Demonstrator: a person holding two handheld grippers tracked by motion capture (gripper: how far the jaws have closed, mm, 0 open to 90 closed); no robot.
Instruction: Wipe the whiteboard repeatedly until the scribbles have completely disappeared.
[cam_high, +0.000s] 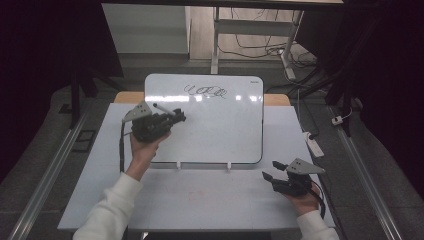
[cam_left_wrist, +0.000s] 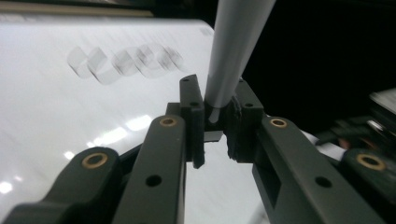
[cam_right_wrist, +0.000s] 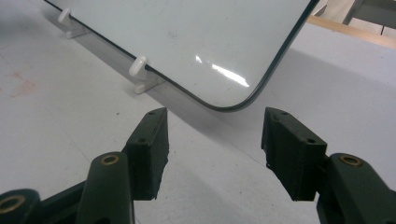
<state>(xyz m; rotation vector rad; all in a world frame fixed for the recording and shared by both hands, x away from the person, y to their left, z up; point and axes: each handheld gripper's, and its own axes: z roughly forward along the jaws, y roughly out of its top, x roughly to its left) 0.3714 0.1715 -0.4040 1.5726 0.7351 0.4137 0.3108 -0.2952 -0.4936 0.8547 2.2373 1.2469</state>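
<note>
From the high view, a glossy whiteboard (cam_high: 210, 120) with rounded corners and a thin dark rim leans on two small white pegs on the matte pale-grey table (cam_high: 200, 200), a looping black scribble (cam_high: 205, 91) near its top edge. The left gripper (cam_high: 177, 116) hovers over the board's left side, its jaws clenched on a slim grey marker (cam_high: 162, 108); the right gripper (cam_high: 272, 170) rests low on the table just off the board's lower right corner, jaws spread apart. Over to the left gripper view: the smooth cylindrical marker (cam_left_wrist: 236, 46) is pinched between the black jaws, with the scribble (cam_left_wrist: 126, 63) blurred on the shiny surface beyond (motion smear, hard to read). Now the right gripper view: blocky matte jaws stand wide, released, holding nothing, facing the whiteboard's (cam_right_wrist: 187, 42) curved corner and a rounded white peg (cam_right_wrist: 138, 65).
</note>
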